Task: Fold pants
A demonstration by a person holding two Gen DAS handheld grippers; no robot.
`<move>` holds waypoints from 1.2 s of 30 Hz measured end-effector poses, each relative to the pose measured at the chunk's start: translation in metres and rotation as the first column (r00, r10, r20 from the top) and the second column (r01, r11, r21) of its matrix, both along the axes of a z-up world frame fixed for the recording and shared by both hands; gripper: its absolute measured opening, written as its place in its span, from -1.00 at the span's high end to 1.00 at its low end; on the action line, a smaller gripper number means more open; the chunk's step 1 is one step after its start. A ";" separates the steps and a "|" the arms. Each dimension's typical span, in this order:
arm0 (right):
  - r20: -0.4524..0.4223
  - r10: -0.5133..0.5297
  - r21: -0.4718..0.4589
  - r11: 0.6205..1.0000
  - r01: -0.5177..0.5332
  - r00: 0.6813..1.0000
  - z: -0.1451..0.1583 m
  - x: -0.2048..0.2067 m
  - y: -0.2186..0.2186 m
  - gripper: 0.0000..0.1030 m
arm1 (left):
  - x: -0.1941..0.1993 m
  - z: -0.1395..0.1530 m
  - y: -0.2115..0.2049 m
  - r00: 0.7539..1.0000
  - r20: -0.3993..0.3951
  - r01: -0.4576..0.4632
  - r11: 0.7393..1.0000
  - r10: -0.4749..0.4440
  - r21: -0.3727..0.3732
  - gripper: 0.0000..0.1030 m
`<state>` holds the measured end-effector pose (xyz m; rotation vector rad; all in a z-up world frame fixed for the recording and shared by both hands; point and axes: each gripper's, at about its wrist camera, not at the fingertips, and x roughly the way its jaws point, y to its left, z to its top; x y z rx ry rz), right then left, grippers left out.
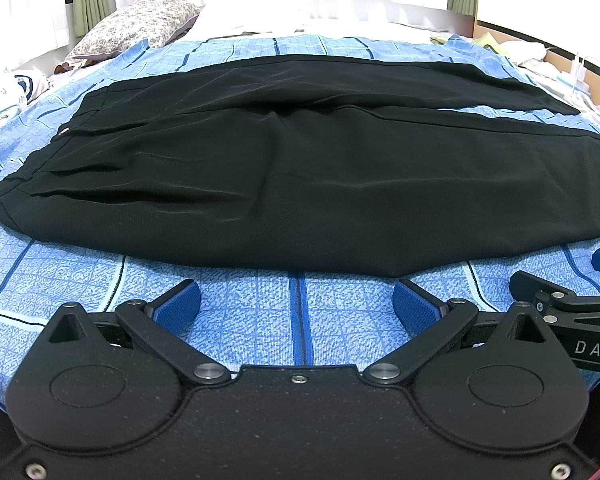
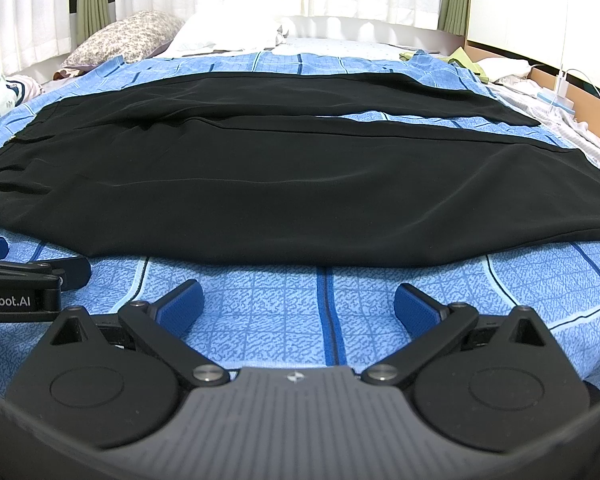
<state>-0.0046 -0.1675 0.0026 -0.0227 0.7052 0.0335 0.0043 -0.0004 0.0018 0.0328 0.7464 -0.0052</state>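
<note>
Left gripper (image 1: 296, 304) and right gripper (image 2: 298, 302) both spread wide, holding nothing, just short of black pants (image 1: 284, 184) laid flat across blue bedspread (image 1: 260, 320). Advisable: pinch near hem edge at two spaced points, lift evenly, fold over far leg.

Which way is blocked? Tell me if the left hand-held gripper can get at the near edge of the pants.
Probably yes. The left hand-held gripper is open, with only bare blue bedsheet between it and the near edge of the black pants.
</note>
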 end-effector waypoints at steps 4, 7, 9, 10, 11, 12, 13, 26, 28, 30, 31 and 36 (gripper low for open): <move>0.001 0.000 0.000 1.000 0.000 1.000 0.000 0.000 0.000 -1.00 | 0.000 0.000 0.000 1.000 0.000 0.000 1.000 0.000 0.000 -1.00; 0.001 0.000 0.000 1.000 0.000 1.000 0.000 0.000 0.000 -1.00 | 0.000 0.000 0.000 1.000 0.000 0.000 1.000 0.000 0.000 -1.00; 0.001 0.000 0.000 1.000 0.000 1.000 0.000 0.000 0.000 -1.00 | 0.000 0.000 0.000 1.000 0.000 0.000 1.000 0.000 0.000 -1.00; 0.001 0.000 0.000 1.000 0.000 1.000 0.000 0.000 0.000 -1.00 | 0.000 0.000 0.000 1.000 0.000 0.000 1.000 0.000 0.001 -1.00; 0.001 0.000 0.000 1.000 0.000 1.000 0.000 0.000 0.000 -1.00 | 0.000 0.000 0.000 1.000 0.000 0.000 1.000 0.000 0.001 -1.00; 0.001 0.000 0.000 1.000 0.000 1.000 0.000 0.000 0.000 -1.00 | 0.000 0.000 0.000 1.000 0.000 0.000 1.000 0.000 0.000 -1.00; 0.001 0.000 0.000 1.000 0.000 1.000 0.000 0.000 0.000 -1.00 | 0.000 0.000 0.000 1.000 0.000 0.000 1.000 0.000 0.000 -1.00; 0.002 0.000 0.000 1.000 0.000 1.000 -0.003 -0.001 0.001 -1.00 | 0.000 0.000 0.000 1.000 0.001 0.000 1.000 0.000 0.001 -1.00; 0.003 -0.001 0.002 1.000 0.001 1.000 -0.003 -0.001 0.001 -1.00 | 0.002 -0.001 0.000 1.000 -0.003 0.002 1.000 -0.002 0.008 -1.00; 0.001 -0.004 0.008 1.000 0.004 1.000 -0.002 -0.001 0.000 -1.00 | 0.003 0.002 -0.002 1.000 -0.011 -0.002 1.000 0.002 0.015 -1.00; -0.004 -0.007 0.016 1.000 0.007 1.000 0.000 0.000 -0.001 -1.00 | 0.004 0.003 -0.002 1.000 -0.016 -0.004 1.000 0.004 0.015 -1.00; -0.038 -0.054 0.073 0.996 0.057 0.998 0.013 0.007 -0.017 -1.00 | 0.010 0.017 0.008 0.998 -0.055 -0.013 1.000 0.011 -0.027 -1.00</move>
